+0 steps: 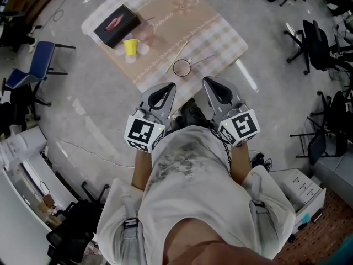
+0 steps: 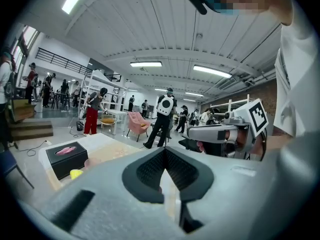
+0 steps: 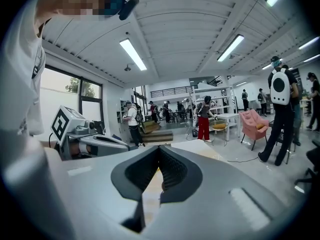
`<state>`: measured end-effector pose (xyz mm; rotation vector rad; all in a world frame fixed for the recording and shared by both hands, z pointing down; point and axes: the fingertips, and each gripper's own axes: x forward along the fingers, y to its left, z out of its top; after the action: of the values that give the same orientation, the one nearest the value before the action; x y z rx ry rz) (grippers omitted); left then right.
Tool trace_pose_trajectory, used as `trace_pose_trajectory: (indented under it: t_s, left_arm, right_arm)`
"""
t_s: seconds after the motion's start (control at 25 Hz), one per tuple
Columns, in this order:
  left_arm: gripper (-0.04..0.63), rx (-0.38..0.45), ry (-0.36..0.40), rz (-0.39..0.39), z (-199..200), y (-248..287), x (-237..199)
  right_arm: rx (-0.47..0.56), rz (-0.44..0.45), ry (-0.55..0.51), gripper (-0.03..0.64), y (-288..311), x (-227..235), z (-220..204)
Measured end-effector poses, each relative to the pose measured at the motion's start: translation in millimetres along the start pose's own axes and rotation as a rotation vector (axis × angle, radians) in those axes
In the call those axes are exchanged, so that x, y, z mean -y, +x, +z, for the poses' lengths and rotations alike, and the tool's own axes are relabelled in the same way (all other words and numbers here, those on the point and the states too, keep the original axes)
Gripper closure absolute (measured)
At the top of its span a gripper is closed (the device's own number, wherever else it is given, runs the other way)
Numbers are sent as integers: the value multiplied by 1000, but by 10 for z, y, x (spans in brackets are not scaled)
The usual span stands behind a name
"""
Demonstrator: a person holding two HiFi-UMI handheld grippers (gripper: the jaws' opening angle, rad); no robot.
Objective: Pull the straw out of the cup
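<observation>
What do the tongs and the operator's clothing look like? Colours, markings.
Left tongs and right tongs are grey shells with black ribbed pads. Each carries a white cube with black square markers. The person wears a white T-shirt.

A big open indoor hall run as a shared lab or work floor, not a home. The ribbed white ceiling [image 2: 165, 29] carries long strip lights [image 2: 145, 63]. A railed mezzanine [image 2: 60, 61] runs along the far left wall, with tall metal racks [image 2: 102, 86] near it. The floor [image 1: 83, 115] is smooth, glossy grey. Black swivel office chairs [image 1: 311, 43] stand at the right, a blue chair [image 1: 34, 64] at the left, and white storage boxes [image 1: 302, 189] near the person. Many people stand about far off, 1 in red trousers [image 2: 92, 120], 1 wearing a white backpack [image 2: 165, 106], near a pink armchair [image 2: 138, 124]
</observation>
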<state>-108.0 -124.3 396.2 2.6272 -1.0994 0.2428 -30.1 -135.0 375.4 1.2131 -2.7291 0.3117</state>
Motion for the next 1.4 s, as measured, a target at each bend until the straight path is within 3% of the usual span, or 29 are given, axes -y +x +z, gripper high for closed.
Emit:
trace_pose_trajectory:
  t_s: [0.36,1.4]
  left_arm:
    - [588,-30,0,-1,-44,312,-88]
    - [565,-169,27,-80,-426,849,-192]
  right_arm:
    - [-8,36,-14,607,185,244,52]
    - [-66,-17,34,607,258,658,-186]
